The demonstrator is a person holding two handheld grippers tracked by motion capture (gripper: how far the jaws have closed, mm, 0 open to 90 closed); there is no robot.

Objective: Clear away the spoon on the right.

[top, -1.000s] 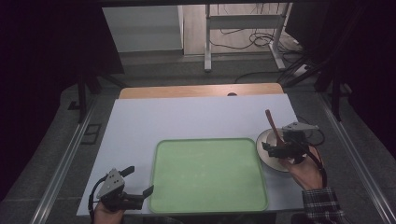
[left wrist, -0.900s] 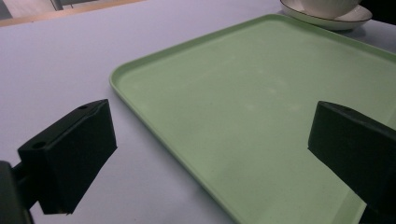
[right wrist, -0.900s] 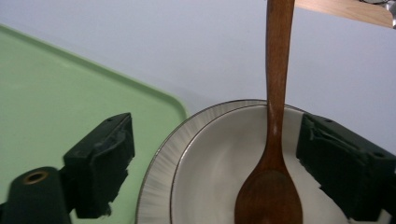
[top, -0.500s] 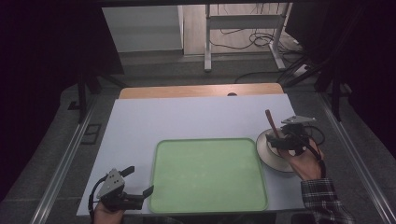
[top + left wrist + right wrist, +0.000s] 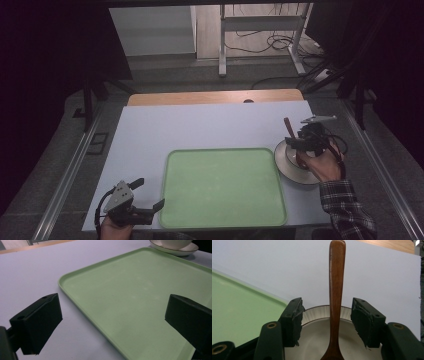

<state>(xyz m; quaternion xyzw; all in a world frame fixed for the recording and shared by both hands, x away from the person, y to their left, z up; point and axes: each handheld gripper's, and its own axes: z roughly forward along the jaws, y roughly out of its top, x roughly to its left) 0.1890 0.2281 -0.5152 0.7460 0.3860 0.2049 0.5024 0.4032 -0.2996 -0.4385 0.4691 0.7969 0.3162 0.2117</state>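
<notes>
My right gripper [image 5: 327, 322] is closing, half-wide, around the brown wooden spoon [image 5: 335, 297] in the white ceramic bowl [image 5: 322, 340] at the bench's right edge, pads not touching.

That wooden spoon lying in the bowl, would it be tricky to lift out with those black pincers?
Probably not. The wooden spoon looks stiff, so it shouldn't bend, and likely light. Its handle looks smooth and slim, so it might slip or swivel between the right gripper pads, which stand either side without touching. The bowl looks like ceramic, so a knock might chip it.

green tray [image 5: 140, 295], saucer [image 5: 175, 250], tool [image 5: 112, 322] wide
</notes>
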